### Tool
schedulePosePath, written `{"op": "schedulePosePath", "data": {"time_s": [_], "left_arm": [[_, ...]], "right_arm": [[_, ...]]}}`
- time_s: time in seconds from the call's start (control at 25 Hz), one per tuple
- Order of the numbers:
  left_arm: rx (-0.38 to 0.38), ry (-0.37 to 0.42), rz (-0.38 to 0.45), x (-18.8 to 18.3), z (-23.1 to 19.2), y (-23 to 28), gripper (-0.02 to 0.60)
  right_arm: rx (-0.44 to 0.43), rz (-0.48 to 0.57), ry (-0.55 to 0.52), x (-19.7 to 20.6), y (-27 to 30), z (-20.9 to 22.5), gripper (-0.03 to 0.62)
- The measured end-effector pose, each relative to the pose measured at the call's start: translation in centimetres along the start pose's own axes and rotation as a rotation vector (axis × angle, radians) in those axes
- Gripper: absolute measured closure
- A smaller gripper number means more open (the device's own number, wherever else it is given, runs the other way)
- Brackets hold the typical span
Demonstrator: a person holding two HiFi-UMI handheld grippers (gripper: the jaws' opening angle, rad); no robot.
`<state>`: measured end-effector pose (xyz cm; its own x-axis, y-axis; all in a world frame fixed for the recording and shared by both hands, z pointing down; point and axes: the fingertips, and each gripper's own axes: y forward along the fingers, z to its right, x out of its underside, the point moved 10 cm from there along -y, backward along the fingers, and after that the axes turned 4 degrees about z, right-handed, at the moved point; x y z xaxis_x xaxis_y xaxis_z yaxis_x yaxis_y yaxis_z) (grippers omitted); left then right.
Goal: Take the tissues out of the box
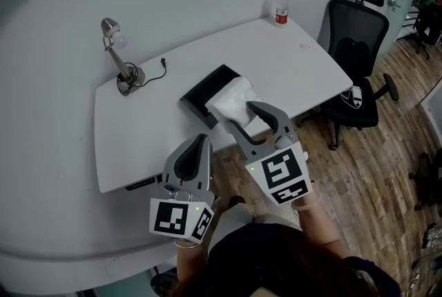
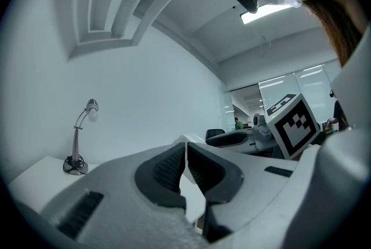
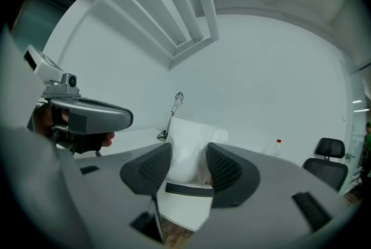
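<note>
A black tissue box (image 1: 204, 94) lies near the front edge of the white table (image 1: 138, 130), with a crumpled white tissue (image 1: 233, 99) standing up out of it. My right gripper (image 1: 239, 116) is open at the box's near end, its tips on either side of the tissue's lower part. In the right gripper view the tissue (image 3: 188, 146) rises in the gap between the open pads, above the box's dark rim (image 3: 188, 189); the pads do not press on it. My left gripper (image 1: 199, 141) hovers shut and empty off the table's front edge, left of the right one.
A desk lamp (image 1: 116, 52) with a cable stands at the table's back left. A plastic bottle (image 1: 281, 7) with a red cap is at the far right corner. A black office chair (image 1: 356, 47) stands on the wood floor to the right.
</note>
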<state>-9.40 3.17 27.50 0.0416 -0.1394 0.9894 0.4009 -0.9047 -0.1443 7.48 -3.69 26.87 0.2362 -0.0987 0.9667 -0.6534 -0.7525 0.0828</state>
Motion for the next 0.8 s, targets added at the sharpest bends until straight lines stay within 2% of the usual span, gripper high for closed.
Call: {"op": "schedulePosePath", "data": {"time_s": [0.8], "left_arm": [[-0.055, 0.022, -0.010, -0.9, 4.3, -2.9, 0.555]], "right_arm": [[-0.021, 0.076, 0.015, -0.5, -6.2, -0.5, 0.387]]}}
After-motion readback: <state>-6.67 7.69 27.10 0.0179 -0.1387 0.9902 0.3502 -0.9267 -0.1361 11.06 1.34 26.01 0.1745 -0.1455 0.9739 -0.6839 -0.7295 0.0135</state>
